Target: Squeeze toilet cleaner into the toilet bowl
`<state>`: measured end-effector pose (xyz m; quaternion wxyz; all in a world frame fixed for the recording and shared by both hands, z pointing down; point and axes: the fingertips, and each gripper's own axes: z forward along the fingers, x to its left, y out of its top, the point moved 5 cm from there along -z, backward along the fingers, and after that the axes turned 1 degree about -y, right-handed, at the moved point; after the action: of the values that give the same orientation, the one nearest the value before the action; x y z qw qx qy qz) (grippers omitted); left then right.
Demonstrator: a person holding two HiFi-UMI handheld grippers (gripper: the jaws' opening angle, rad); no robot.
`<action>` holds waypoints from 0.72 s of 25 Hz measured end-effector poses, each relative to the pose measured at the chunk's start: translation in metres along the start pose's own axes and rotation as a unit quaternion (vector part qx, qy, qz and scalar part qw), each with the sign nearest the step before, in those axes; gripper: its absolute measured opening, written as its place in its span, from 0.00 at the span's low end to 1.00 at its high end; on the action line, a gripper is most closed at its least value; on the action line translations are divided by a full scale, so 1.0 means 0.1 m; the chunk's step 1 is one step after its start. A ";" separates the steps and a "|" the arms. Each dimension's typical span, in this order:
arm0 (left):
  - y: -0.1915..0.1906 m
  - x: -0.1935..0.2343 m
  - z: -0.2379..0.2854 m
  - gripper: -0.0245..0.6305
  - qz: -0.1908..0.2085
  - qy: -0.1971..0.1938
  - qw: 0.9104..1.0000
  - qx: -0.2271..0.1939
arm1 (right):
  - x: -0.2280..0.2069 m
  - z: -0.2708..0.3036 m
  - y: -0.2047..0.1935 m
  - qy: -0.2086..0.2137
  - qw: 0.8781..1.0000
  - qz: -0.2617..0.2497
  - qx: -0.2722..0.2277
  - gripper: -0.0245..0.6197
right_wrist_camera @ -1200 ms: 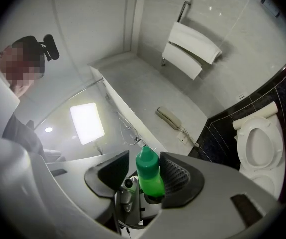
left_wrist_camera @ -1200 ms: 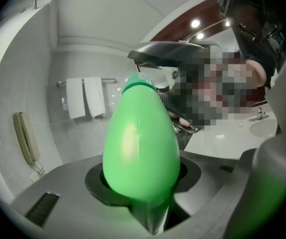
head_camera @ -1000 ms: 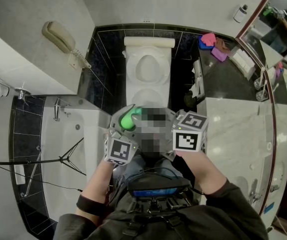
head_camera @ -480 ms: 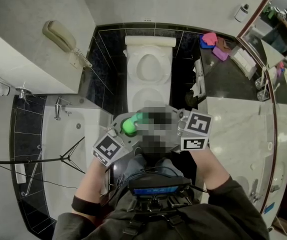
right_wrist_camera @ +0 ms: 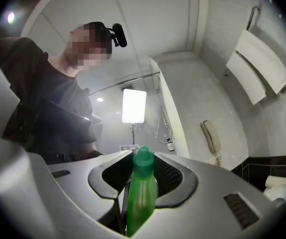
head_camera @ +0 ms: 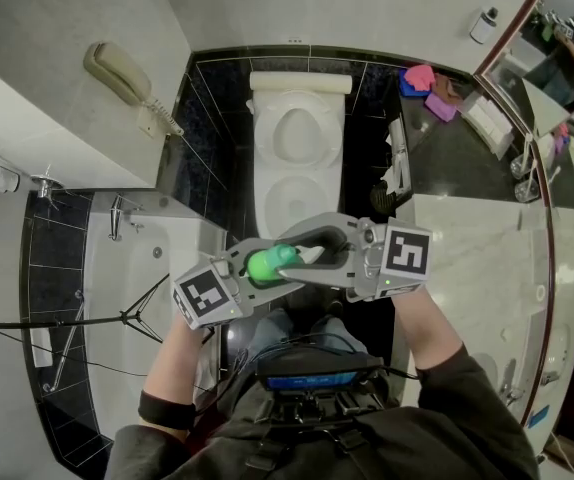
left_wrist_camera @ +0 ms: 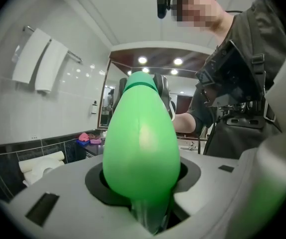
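While the left gripper (head_camera: 270, 272) jaws are clenching the green bottle (left_wrist_camera: 140, 143) by its body and the right gripper (head_camera: 312, 254) jaws its capped end, opening seems underway; aiming over the toilet (head_camera: 267, 158) is coming next.

Wall phone (head_camera: 127, 86), bathtub (head_camera: 102, 278), marble counter (head_camera: 477, 258)

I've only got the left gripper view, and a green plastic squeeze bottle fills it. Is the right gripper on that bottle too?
Observer: Yes. The right gripper has its jaws shut on the neck of the green plastic squeeze bottle, just below its green cap.
Operator: Is the cap off yet?
Observer: No, the cap is on the neck.
Operator: Are we over the bowl?
Observer: No. In the head view the bottle lies level between the left gripper and the right one, short of the white ceramic toilet, above the person's lap.
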<state>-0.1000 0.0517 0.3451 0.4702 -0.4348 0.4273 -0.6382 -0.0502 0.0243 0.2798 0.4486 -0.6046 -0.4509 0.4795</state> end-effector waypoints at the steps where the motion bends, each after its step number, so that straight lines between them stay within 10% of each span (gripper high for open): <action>1: 0.00 0.01 0.01 0.33 0.000 0.004 1.000 0.001 | -0.01 -0.01 -0.01 -0.002 1.000 0.001 -0.001 0.26; 12: -0.03 0.15 0.01 0.33 0.010 0.055 0.998 -0.003 | -0.13 0.03 -0.04 -0.062 0.997 0.044 -0.016 0.42; 18: -0.08 0.34 0.05 0.33 0.049 0.182 0.982 0.000 | -0.30 0.01 -0.06 -0.150 0.984 0.098 -0.013 0.52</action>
<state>-0.1036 0.0193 0.3587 0.4152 -0.2904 0.5262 -0.6829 -0.0556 -0.0036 0.2904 0.3186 -0.5731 -0.4579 0.6003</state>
